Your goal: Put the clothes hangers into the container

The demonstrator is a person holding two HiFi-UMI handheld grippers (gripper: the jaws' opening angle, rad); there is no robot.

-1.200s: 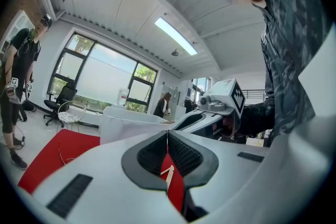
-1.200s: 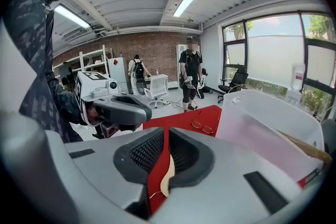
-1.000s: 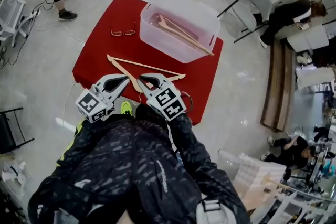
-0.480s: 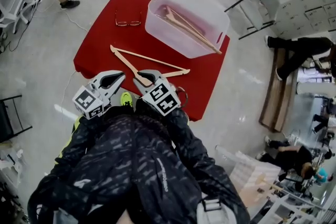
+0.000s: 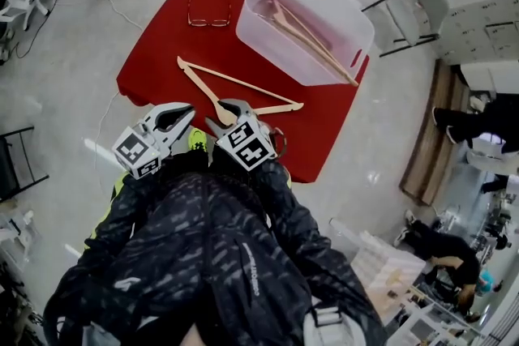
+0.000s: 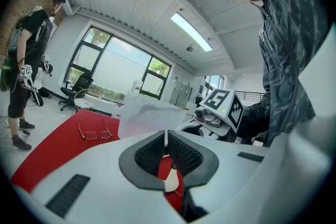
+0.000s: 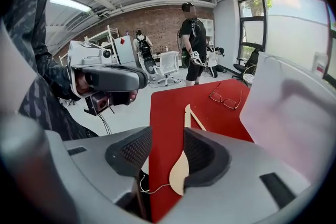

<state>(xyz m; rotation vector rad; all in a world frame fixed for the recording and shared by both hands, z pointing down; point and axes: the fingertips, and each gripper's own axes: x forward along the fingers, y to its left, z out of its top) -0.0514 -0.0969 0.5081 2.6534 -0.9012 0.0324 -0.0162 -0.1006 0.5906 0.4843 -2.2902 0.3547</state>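
Clothes hangers already lie slantwise in the translucent plastic container, a round-cornered tub at the far side of the red-covered table. One pale wooden triangular hanger, with flat smooth shoulders and a thin straight bottom rod, lies on the cloth near the front edge, so the step in hand looks like picking it up. The right gripper has just been opening its jaws. The hanger's broad rounded shoulder end sits between the ribbed dark pads, close to the right-hand one but not squeezed. The left gripper has its pads pressed together on nothing. Next, I judge, the right jaws must close across the flat wood, which is hard and slick, and lift it clear. Wire-rimmed spectacles lie apart, beside the tub.
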